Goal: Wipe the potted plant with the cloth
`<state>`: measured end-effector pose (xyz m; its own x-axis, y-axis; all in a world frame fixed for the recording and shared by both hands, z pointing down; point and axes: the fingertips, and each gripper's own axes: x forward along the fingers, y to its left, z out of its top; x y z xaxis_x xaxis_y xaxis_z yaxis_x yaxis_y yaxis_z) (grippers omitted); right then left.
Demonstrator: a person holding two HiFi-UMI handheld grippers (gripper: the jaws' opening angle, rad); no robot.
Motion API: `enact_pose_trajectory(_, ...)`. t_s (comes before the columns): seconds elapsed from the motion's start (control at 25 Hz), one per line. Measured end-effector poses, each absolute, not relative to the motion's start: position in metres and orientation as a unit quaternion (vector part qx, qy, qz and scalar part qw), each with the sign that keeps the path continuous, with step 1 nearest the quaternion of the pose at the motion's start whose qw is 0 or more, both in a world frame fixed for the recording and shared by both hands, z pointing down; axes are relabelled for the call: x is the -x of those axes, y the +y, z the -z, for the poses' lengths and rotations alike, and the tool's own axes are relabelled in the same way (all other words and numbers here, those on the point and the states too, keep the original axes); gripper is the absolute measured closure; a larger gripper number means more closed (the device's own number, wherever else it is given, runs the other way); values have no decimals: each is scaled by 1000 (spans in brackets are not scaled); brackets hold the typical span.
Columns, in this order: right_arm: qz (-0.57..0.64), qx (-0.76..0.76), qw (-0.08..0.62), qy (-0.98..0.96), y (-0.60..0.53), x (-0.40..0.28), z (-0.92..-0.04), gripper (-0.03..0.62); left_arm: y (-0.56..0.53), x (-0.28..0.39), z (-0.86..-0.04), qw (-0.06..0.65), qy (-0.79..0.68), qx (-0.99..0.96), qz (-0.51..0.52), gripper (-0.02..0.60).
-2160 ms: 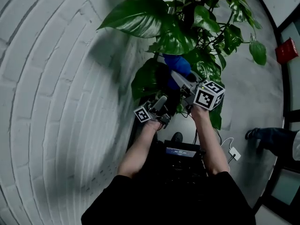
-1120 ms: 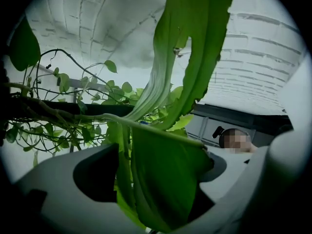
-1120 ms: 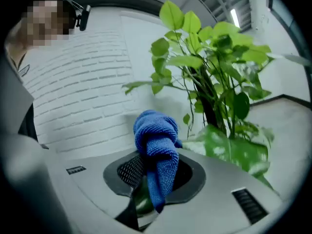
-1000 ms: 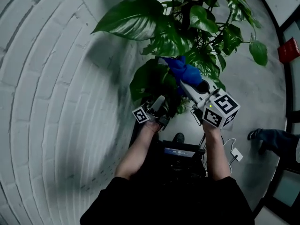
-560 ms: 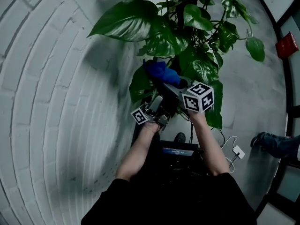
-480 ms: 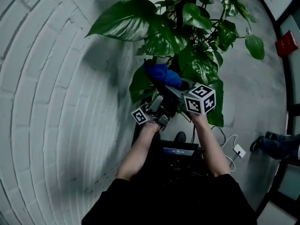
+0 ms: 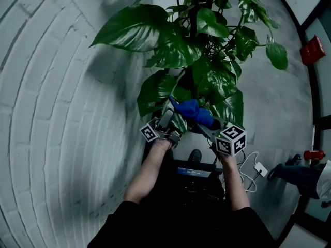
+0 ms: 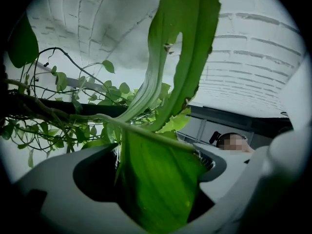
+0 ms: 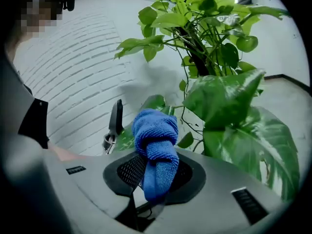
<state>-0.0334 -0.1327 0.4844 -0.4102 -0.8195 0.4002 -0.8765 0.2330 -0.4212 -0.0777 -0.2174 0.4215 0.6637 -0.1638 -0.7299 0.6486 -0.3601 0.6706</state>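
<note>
- At the low outer edge of the potted plant [image 7: 207, 81], your left gripper [image 8: 152, 165] is clamped on a leaf [image 8: 161, 194].
- Your right gripper [image 9: 156, 175] pinches the blue cloth [image 9: 153, 130], which is bunched just beside that leaf.
- Tug the leaf harder away from the plant and it may tear at its stalk. A loose pinch could drop the cloth.

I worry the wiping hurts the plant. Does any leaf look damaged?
The upper leaf above the left gripper has a deep split with brownish edges, perhaps old damage. The held leaf in that gripper looks whole; so does the cloth in the right gripper.
</note>
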Motion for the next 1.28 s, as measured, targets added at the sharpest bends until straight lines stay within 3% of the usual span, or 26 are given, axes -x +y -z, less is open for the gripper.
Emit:
enact_pose_trajectory(0.16, -302, -552, 36, -776, -97, 23, -471, 487, -218, 82, -431, 542, 149, -741, 366, 143)
enact_pose_trajectory(0.36, -261, -554, -39, -790, -89, 7, -404, 487, -223, 93, -442, 541, 134, -749, 359, 143)
enact_pose_trajectory(0.56, -181, -536, -35, -824, -131, 27, -353, 487, -224, 116, -446, 544, 117, -741, 376, 143)
enact_pose_trajectory(0.92, -230, -501, 1, -834, -235, 77, -415, 487, -220, 128, -433, 550, 129, -721, 402, 143)
enact_pose_trajectory(1.28, -280, -488, 45, -826, -189, 98, -476, 487, -229, 130, -437, 564, 124, -708, 408, 141)
